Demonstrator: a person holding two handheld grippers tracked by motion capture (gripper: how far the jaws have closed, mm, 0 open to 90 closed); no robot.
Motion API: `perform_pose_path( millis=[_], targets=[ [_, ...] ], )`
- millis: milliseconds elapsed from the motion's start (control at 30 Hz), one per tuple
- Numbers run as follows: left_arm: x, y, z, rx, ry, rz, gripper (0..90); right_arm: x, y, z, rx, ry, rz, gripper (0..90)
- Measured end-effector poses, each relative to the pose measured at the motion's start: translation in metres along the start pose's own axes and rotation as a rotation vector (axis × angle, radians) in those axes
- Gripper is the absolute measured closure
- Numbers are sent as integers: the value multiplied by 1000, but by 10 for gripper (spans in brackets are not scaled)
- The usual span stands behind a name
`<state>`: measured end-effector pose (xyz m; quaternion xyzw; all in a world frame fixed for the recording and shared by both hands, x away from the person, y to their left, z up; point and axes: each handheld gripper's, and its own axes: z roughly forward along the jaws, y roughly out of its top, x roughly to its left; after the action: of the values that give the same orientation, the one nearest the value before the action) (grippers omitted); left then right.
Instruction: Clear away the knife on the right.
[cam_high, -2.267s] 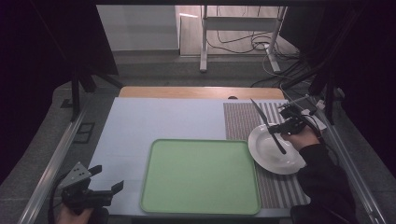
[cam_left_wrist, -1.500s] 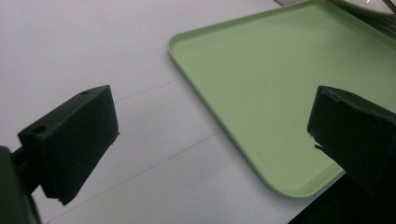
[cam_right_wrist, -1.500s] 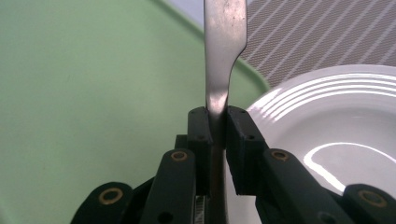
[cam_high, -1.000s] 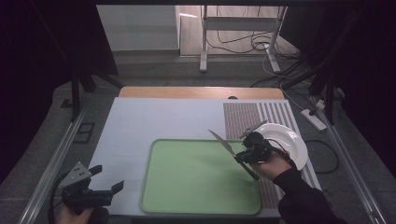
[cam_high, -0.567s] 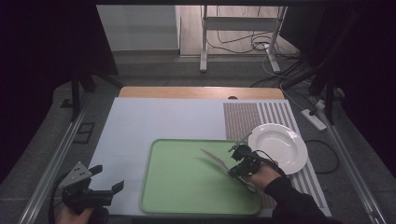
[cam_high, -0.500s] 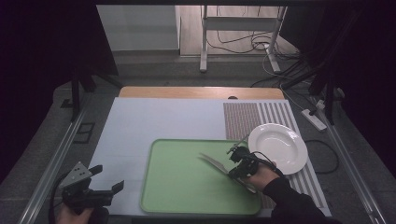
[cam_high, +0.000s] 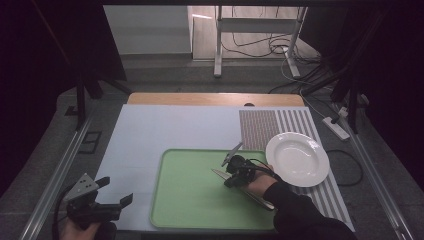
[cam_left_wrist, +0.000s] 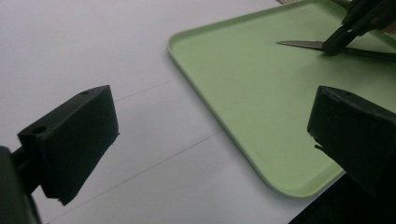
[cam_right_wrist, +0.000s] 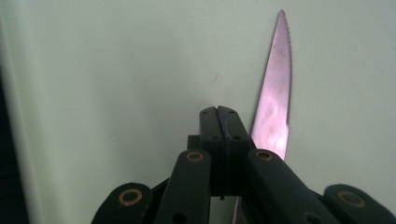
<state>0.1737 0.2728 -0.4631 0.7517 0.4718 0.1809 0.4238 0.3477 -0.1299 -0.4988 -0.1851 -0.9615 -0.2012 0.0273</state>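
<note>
A table knife (cam_high: 260, 199) lies flat on the right half of the green tray (cam_high: 190, 200), blade toward the upper left. My right gripper (cam_high: 229, 180) rests tip-down on it, a hand behind it. In the right gripper view the jaws (cam_right_wrist: 222, 112) have just been closing and stand pressed together. I see nothing in their seam. The blade (cam_right_wrist: 275, 102) runs past their right side on the tray (cam_right_wrist: 116, 70). My left gripper (cam_high: 115, 191) is open off the tray's near left corner. Its view (cam_left_wrist: 210, 135) shows the tray (cam_left_wrist: 243, 93), the knife (cam_left_wrist: 299, 44) and the right gripper (cam_left_wrist: 337, 38).
A white plate (cam_high: 297, 159) sits on a striped mat (cam_high: 272, 125) right of the tray. The white table sheet (cam_high: 165, 130) stretches left and behind. A wooden strip (cam_high: 215, 98) edges the far side. Metal rails run along both sides.
The right gripper carried the knife from over the plate leftward and down until it came to rest on the tray. The left gripper has stayed where it was, open.
</note>
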Motion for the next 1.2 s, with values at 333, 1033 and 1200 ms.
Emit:
perform_pose_path(
  millis=[333, 1033, 1200],
  targets=[
    [-1, 0, -1, 1, 3, 3, 17, -22, -12, -9, 9, -134, 87, 900],
    [0, 1, 1, 5, 1, 2, 17, -49, -73, -43, 3, -163, 234, 900],
    [-1, 1, 1, 6, 1, 4, 17, -49, -78, -44, -17, -154, 251, 900]
  ],
)
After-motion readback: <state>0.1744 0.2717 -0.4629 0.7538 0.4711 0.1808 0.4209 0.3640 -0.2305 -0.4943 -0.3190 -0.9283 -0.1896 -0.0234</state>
